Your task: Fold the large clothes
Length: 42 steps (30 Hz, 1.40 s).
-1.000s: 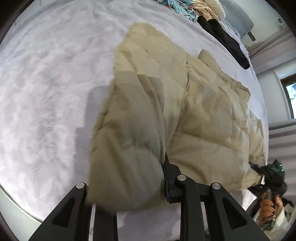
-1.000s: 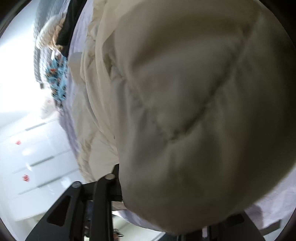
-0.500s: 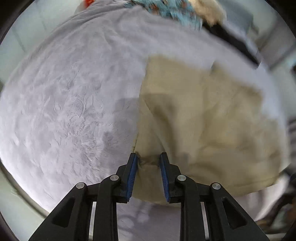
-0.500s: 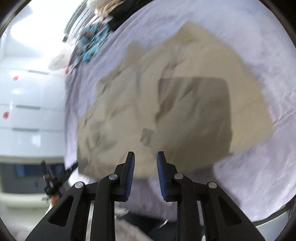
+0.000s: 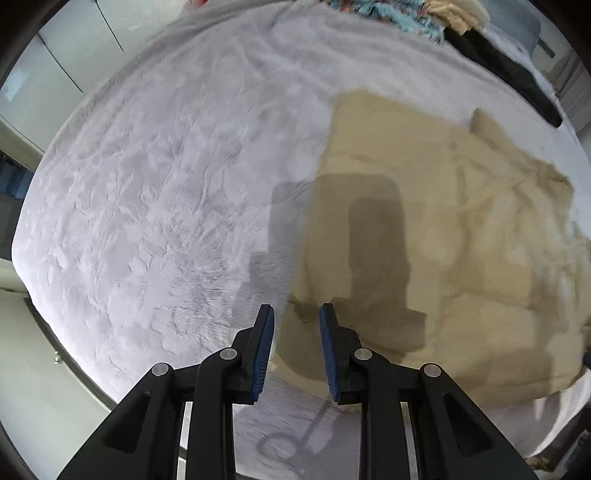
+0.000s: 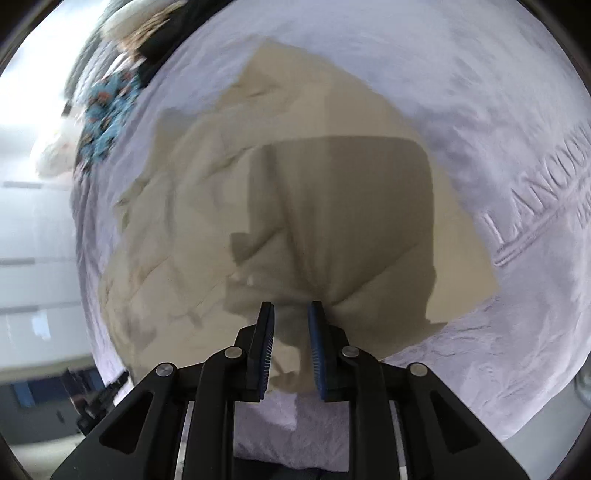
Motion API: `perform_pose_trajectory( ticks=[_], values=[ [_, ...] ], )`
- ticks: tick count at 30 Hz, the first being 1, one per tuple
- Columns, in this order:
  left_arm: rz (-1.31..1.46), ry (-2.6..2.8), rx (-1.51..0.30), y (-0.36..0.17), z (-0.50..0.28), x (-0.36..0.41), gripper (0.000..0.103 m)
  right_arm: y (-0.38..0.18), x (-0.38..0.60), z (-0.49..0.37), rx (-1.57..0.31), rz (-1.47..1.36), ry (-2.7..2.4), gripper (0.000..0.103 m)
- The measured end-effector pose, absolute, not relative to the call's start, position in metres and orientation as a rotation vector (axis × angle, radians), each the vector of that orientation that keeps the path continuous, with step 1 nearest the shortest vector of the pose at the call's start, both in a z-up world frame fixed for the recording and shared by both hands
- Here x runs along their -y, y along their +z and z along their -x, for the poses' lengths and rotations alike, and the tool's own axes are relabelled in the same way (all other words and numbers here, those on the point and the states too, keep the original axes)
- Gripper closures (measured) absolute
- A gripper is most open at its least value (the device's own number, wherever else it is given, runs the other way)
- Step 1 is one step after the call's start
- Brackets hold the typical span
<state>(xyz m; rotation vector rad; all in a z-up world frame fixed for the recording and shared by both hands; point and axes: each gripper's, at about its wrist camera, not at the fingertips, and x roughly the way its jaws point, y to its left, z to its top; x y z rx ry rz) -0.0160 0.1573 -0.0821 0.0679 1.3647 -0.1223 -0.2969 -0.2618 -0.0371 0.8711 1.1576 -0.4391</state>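
Note:
A beige quilted jacket (image 5: 443,236) lies spread on a pale grey bed cover (image 5: 166,184). In the left wrist view my left gripper (image 5: 296,314) is open, its blue pads either side of the jacket's near left corner, which lies below them. In the right wrist view the jacket (image 6: 295,192) fills the middle. My right gripper (image 6: 291,310) has its blue pads a small gap apart with bunched jacket fabric between them. The fabric gathers toward the pads, so it looks pinched.
A heap of other clothes, turquoise patterned (image 5: 388,11), cream and black (image 5: 509,70), lies at the far side of the bed. The cover bears raised lettering (image 6: 535,199) at the right. White wardrobe doors (image 6: 33,221) stand beyond the bed's edge.
One second ago both grippers held puffy jacket folds close to the cameras. The jacket has since dropped flat on the bed, and the left jaws have opened off it.

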Motion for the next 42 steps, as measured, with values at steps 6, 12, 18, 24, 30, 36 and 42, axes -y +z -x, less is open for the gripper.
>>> perform_pose_trajectory(
  ticks=[6, 12, 18, 24, 30, 36, 42],
  values=[
    [-0.134, -0.131, -1.323, -0.057, 0.038, -0.127, 0.076, -0.034, 0.236, 0.271, -1.175, -0.845, -0.325, 0.082],
    [-0.144, -0.150, -1.319, -0.039, 0.055, -0.119, 0.030, -0.044, 0.203, 0.261, -1.240, -0.824, -0.244, 0.081],
    [-0.188, -0.154, -1.258, -0.030, 0.053, -0.119, 0.000, -0.047, 0.181, 0.243, -1.242, -0.803, -0.248, 0.053],
    [-0.203, -0.211, -1.286, -0.042, 0.022, -0.128, 0.000, -0.047, 0.162, 0.217, -1.219, -0.800, -0.287, 0.048],
    [-0.228, -0.270, -1.332, -0.061, -0.010, -0.137, 0.000, -0.056, 0.133, 0.191, -1.238, -0.795, -0.327, 0.030],
    [-0.239, -0.308, -1.375, -0.081, -0.027, -0.145, 0.000, -0.064, 0.111, 0.170, -1.266, -0.786, -0.364, 0.027],
    [-0.243, -0.335, -1.396, -0.096, -0.040, -0.153, 0.000, -0.061, 0.098, 0.149, -1.252, -0.766, -0.380, 0.022]
  ],
)
